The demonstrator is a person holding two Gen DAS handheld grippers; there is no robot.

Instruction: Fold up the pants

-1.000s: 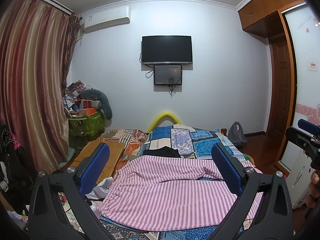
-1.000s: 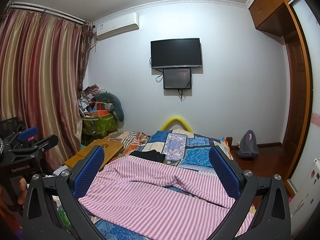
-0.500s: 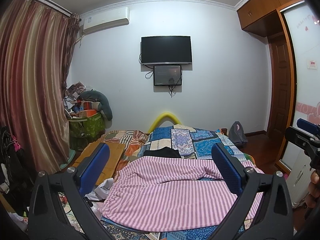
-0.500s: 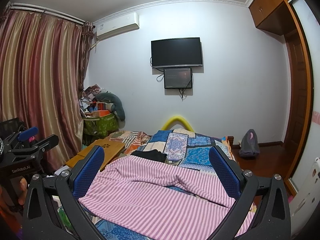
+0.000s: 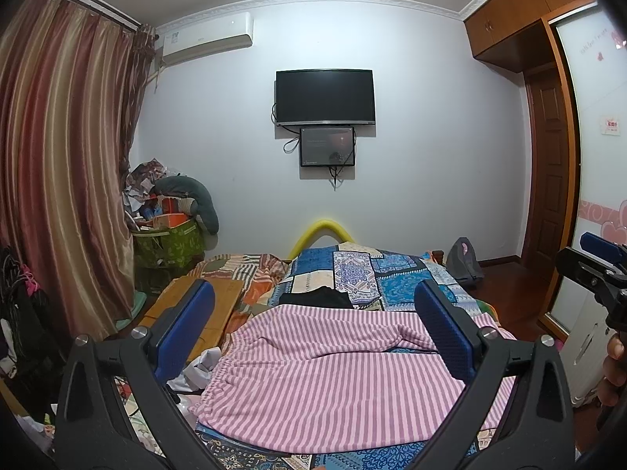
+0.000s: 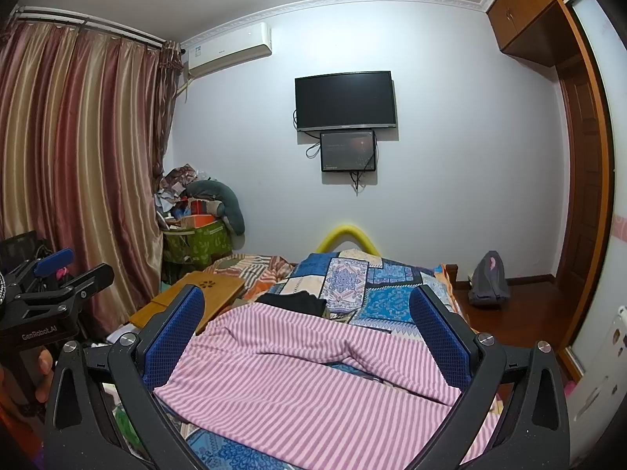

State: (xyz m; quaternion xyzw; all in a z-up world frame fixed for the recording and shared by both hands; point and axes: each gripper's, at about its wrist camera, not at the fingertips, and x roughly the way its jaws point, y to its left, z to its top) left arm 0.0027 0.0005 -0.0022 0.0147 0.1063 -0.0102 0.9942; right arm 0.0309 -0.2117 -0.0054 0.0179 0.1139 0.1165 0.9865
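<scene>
Pink-and-white striped pants lie spread flat across the near end of the bed, waistband to the left, legs running right; the same pants fill the lower right wrist view. My left gripper hovers above them, open, blue pads wide apart and holding nothing. My right gripper is also open and empty above the pants. Each gripper shows at the edge of the other's view: the right gripper on the right, the left gripper on the left, each held by a hand.
The bed carries a blue patchwork quilt with a black garment just beyond the pants. A wooden lap table and clutter sit left of the bed, with curtains behind. A wardrobe and a grey bag stand to the right.
Both views have shifted only slightly; the pants and both open grippers stay as they were.
</scene>
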